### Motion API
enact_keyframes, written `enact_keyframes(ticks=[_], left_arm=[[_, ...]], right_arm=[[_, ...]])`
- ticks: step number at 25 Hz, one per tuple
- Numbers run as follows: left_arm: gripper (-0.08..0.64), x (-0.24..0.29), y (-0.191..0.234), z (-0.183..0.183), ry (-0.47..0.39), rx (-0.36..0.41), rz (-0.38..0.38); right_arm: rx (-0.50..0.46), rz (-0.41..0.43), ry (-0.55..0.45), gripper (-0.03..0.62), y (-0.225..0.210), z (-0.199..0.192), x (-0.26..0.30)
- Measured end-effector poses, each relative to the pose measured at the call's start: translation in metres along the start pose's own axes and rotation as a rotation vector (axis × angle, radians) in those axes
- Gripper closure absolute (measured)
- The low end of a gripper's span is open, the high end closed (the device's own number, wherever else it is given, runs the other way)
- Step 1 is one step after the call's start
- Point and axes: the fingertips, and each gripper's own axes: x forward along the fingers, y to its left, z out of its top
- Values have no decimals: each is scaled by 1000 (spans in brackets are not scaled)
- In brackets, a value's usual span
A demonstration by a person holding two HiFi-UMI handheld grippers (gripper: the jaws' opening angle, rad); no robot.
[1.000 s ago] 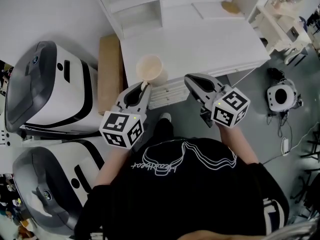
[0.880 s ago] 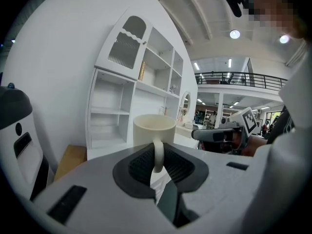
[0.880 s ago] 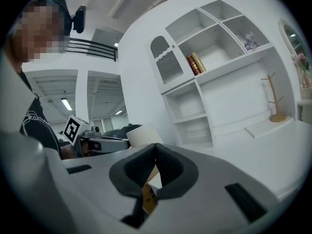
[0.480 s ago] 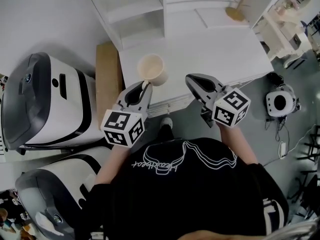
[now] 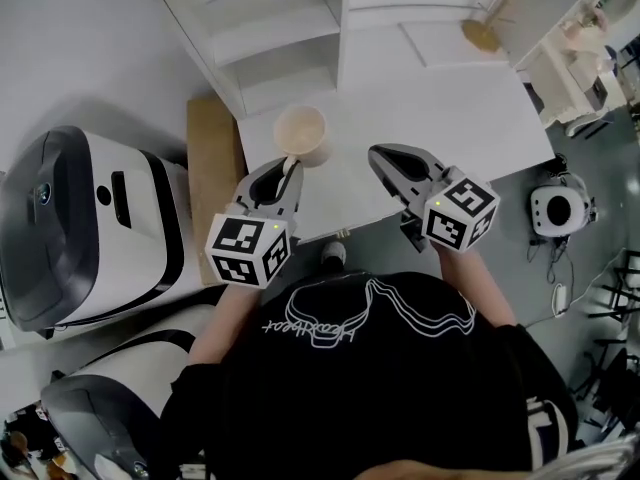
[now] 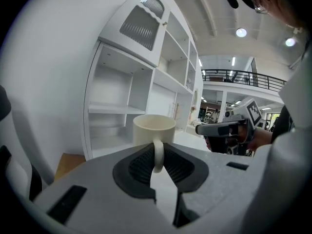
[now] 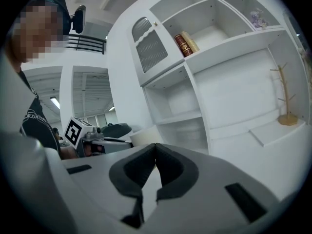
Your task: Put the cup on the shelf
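A cream cup [image 5: 301, 134] hangs upright over the white desk's front left part, held by its handle [image 6: 158, 154]. My left gripper [image 5: 287, 171] is shut on that handle, and the cup body [image 6: 154, 129] stands just beyond the jaws. The white shelf unit [image 5: 262, 30] rises behind the desk, its open compartments [image 6: 111, 116] straight ahead of the cup. My right gripper [image 5: 385, 160] is shut and holds nothing, level with the left one over the desk's front edge. In the right gripper view its jaws [image 7: 154, 162] meet, with the cup [image 7: 141, 137] and the left gripper [image 7: 90, 135] to their left.
A white desk [image 5: 440, 118] carries a wooden mug tree [image 5: 487, 26] at the back right. A wooden board [image 5: 210, 168] leans left of the desk. Two large white and grey machines [image 5: 80, 233] stand at the left. Books [image 7: 185, 44] sit on an upper shelf.
Both grippers and the cup have moved forward over the desk toward the shelf unit. The left grip on the handle has not changed.
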Motion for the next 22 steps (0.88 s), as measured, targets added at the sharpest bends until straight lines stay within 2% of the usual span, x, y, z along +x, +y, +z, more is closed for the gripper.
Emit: enact_keyframes(ticks=[12, 22], left_arm=[[509, 50, 65, 2, 27, 6, 45], [509, 92, 103, 6, 38, 32, 81]], right_arm=[[-2, -6, 19, 586, -34, 7, 51], [18, -8, 36, 586, -61, 7, 76]])
